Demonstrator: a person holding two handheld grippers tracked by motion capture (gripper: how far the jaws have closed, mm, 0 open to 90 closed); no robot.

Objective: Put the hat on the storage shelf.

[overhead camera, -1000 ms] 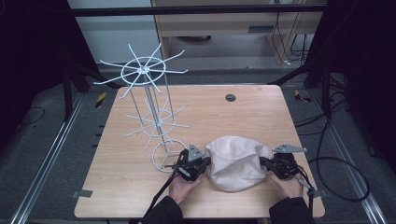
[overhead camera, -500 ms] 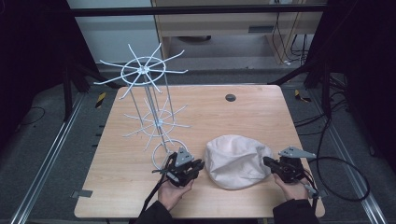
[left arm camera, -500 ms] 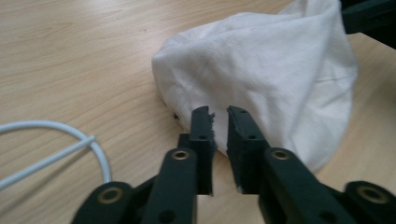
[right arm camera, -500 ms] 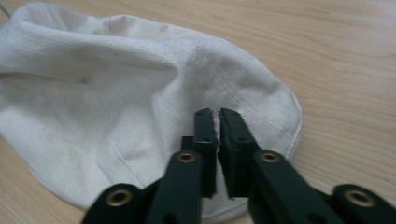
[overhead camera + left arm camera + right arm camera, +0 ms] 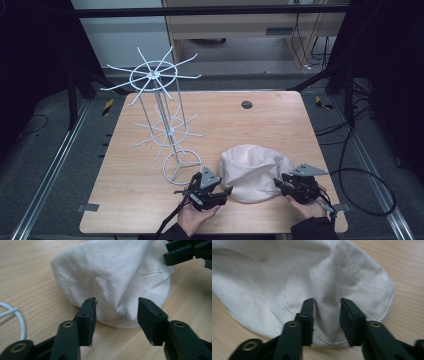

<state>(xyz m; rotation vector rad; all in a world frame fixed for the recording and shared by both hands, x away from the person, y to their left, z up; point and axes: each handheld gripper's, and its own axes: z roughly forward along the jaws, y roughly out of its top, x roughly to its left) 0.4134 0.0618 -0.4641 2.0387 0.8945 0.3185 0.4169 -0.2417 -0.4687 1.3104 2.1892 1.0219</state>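
A cream cloth hat (image 5: 255, 172) lies crumpled on the wooden table (image 5: 240, 125) near its front edge. My left gripper (image 5: 226, 192) rests just left of the hat and points right at it. In the left gripper view the hat (image 5: 112, 277) sits straight ahead of my open left gripper (image 5: 117, 306), whose tips are at its lower edge. My right gripper (image 5: 279, 184) is at the hat's right side. In the right gripper view my right gripper (image 5: 327, 303) stands open over the hat's brim (image 5: 352, 272), with a raised fold of cloth between its jaws.
A tall white wire rack (image 5: 157, 117) with spoked arms stands on the table's left half, its ring base (image 5: 182, 166) close to my left gripper. A small dark disc (image 5: 246, 104) is set in the table near the far edge. The other gripper (image 5: 186, 251) shows beyond the hat.
A second ago both grippers pressed against the bunched hat's sides. They drew back toward the front edge, the hat settled flatter, and both have now edged in to it again.
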